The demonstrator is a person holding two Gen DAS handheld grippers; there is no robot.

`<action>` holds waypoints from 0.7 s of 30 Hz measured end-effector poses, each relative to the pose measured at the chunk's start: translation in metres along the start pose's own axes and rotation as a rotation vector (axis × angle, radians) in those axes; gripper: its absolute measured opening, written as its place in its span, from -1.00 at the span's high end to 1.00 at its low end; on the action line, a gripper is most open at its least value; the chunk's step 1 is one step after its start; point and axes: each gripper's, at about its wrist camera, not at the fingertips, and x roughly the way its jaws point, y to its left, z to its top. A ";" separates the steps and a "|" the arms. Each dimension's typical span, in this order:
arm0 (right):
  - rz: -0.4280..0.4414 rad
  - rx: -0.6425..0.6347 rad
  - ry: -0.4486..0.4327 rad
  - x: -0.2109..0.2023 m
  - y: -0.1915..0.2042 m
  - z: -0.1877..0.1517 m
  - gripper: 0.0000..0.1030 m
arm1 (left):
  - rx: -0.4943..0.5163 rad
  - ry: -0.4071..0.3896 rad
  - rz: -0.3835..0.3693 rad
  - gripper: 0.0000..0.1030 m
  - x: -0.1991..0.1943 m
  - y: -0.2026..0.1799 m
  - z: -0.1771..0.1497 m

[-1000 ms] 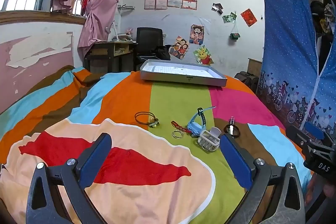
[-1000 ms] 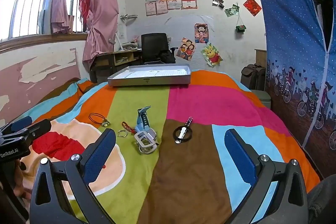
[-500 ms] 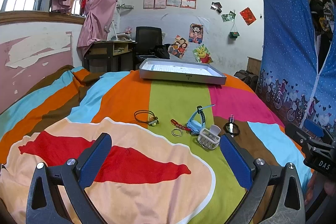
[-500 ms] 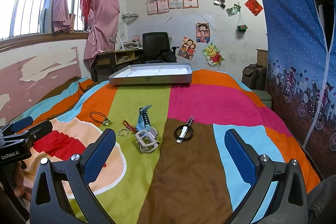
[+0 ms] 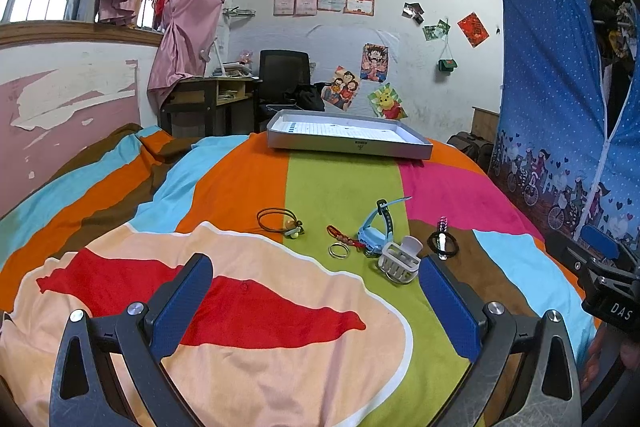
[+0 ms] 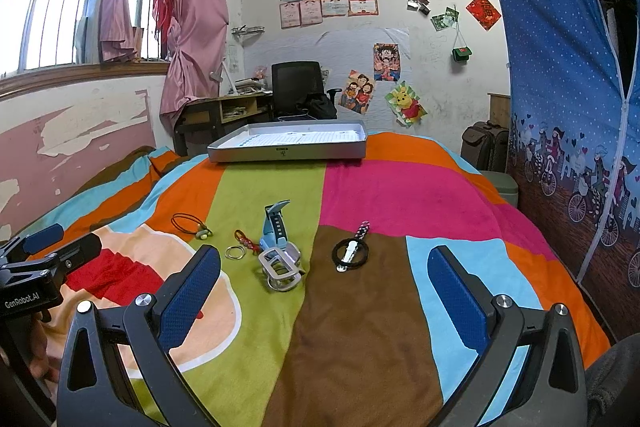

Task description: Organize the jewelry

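Observation:
Jewelry lies in a loose row on the striped bedspread: a brown cord bracelet [image 5: 280, 221] [image 6: 191, 224], a red beaded charm with silver rings [image 5: 340, 245] [image 6: 240, 246], a blue watch [image 5: 378, 229] [image 6: 275, 227], a white hair claw [image 5: 400, 259] [image 6: 281, 265] and a black hair tie with a clip [image 5: 442, 243] [image 6: 351, 251]. A grey tray [image 5: 348, 143] [image 6: 288, 151] sits at the far end of the bed. My left gripper [image 5: 316, 303] hovers open, short of the row. My right gripper [image 6: 324, 291] is open too, near the hair claw and tie, holding nothing.
A desk [image 6: 224, 113] and black chair [image 6: 298, 89] stand beyond the bed by the pink curtain [image 6: 196, 19]. A blue wardrobe cover [image 6: 568, 99] rises along the bed's right side, with a suitcase [image 6: 486, 147] behind it. Each view shows the other gripper at its edge.
Both views have shifted only slightly; the items sit a little lower in frame. Both grippers stay open and nothing on the bed has moved.

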 end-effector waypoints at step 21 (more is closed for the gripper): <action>0.003 -0.003 0.004 0.002 0.004 -0.002 -0.98 | 0.003 0.005 0.003 -1.00 0.000 0.003 -0.007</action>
